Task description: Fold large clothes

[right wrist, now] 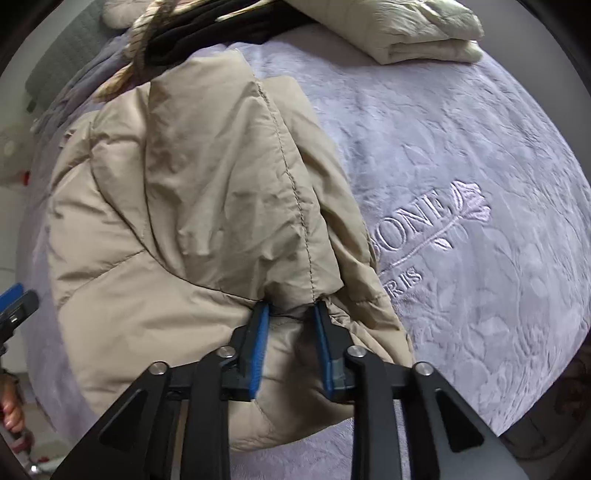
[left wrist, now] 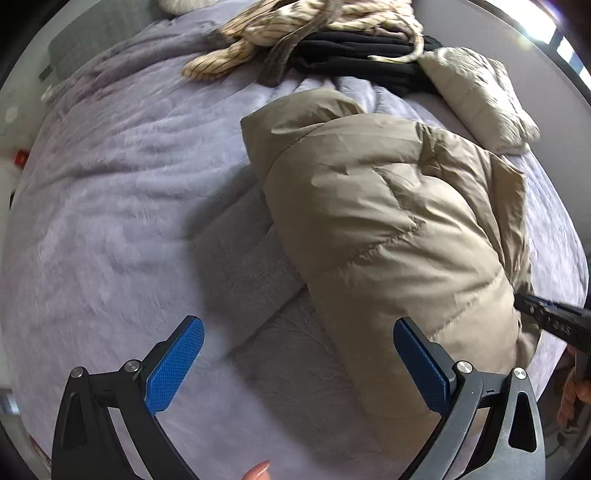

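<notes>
a bed under a lilac embossed blanket (right wrist: 480,155); bright window (left wrist: 554,33) beyond.

A tan quilted jacket (left wrist: 388,229) is lying on a lavender blanket (left wrist: 122,206) embossed with leaves. At twelve o'clock, a cream pinstriped garment (left wrist: 258,33) is topping black clothes (left wrist: 354,55). Blue pads (left wrist: 173,365) are lining black fingers.

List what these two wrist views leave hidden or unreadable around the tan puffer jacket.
- Right wrist view: whether the right gripper pinches the tan puffer jacket; bunched fabric covers the fingertips.
- Right wrist view: the embroidered lettering on the lavender blanket is partly covered by the jacket.
- Left wrist view: the jacket's near edge sits behind the open left gripper.
- Left wrist view: the pile of clothes is cut off by the top edge.
</notes>
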